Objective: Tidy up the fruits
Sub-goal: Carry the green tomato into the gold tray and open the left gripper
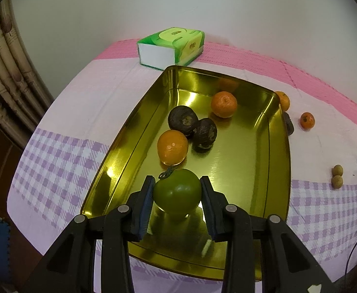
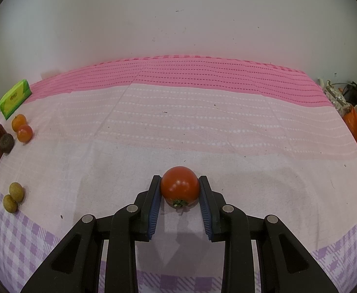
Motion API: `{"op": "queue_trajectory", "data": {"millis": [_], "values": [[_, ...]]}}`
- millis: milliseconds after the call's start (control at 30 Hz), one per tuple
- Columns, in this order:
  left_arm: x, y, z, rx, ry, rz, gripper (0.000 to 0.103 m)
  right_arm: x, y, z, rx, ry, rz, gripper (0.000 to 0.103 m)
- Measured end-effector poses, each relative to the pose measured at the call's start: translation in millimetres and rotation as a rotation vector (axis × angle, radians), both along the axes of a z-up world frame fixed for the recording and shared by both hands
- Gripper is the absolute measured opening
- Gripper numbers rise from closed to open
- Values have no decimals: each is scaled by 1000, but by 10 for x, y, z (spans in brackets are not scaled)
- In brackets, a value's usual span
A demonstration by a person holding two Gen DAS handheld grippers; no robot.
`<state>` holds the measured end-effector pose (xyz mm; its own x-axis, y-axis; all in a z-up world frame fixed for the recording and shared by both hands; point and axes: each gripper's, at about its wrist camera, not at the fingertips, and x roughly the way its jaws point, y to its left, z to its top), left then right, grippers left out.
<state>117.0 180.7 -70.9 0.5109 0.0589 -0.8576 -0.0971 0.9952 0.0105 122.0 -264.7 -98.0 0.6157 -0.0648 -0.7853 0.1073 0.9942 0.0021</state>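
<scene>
Two claws each grip one fruit: the left claw (image 1: 176,183) clamps a round green tomato (image 1: 177,194) over the shiny golden metal tray (image 1: 279,146), and the right claw (image 2: 179,182) pinches a glossy red tomato (image 2: 180,186) on the pink-and-lilac cloth-covered tabletop (image 2: 178,127).

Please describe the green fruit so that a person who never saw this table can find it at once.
Look for the gold metal tray on the pink and purple cloth. The green tomato sits at its near end, between the fingers of the left tongs. It is the only green fruit there; the others in the tray are orange or dark brown.
</scene>
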Motion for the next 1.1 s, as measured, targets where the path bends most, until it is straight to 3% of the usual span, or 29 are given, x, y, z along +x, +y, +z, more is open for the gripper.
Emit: {"op": "queue_trajectory", "data": {"millis": [1100], "values": [[33, 89, -82, 38, 7, 29, 35, 8, -1, 12, -3, 1, 0, 31]]}}
